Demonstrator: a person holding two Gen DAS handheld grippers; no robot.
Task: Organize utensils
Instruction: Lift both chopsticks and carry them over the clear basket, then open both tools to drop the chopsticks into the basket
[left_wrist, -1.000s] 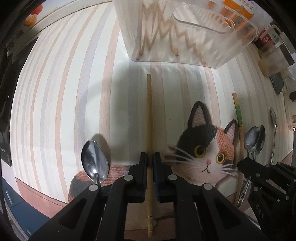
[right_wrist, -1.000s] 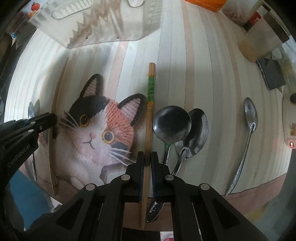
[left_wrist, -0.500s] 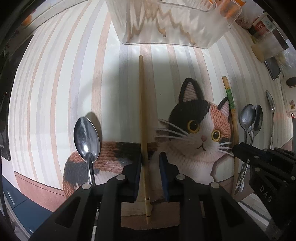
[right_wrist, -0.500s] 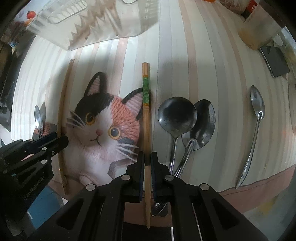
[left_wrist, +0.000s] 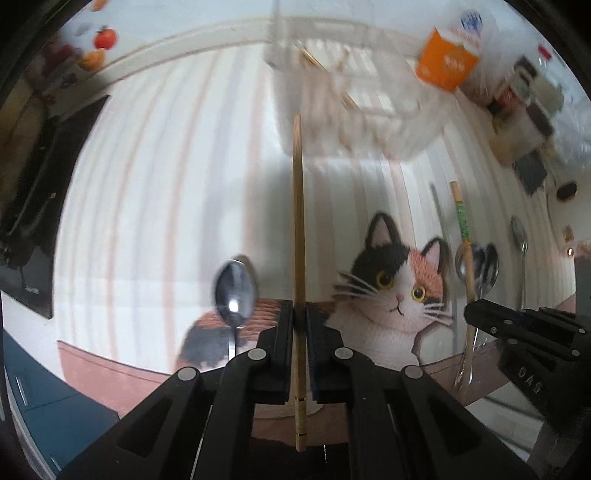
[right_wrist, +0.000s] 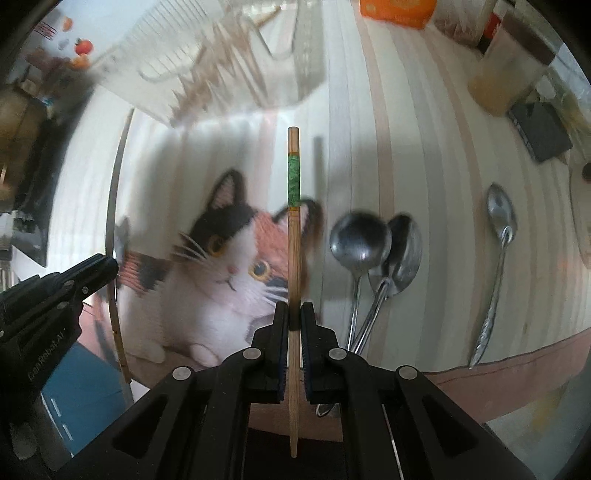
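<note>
The left gripper (left_wrist: 299, 314) was pinched tight on a plain chopstick (left_wrist: 297, 221), its jaws having just closed further with the stick between them. The stick ran straight out ahead of the fingers, clear of the cloth (left_wrist: 155, 192) below, its far end showing against the clear bin (left_wrist: 354, 110) at the top of the table. A short tail of it stuck out behind the pads. Just left of that gripper a spoon (left_wrist: 235, 291) lay on the cloth, bowl pointing away, blurred.

The right gripper (right_wrist: 294, 314) was likewise clamped on a banded chopstick (right_wrist: 293, 236), the one with the green wrap near its far end. It too was off the cloth, lined up with the fingers, crossing the printed cat (right_wrist: 221, 266). To its right two big spoons (right_wrist: 373, 251) lay on the cloth, bowls overlapping, handles towards the camera. Farther right a slim spoon (right_wrist: 498, 236) lay on its own, well apart from the pair.

The bin held a few thin sticks, though I could not make them out clearly. An orange box (left_wrist: 448, 62) and some jars (right_wrist: 506, 74) stood at the back, near the bin.
</note>
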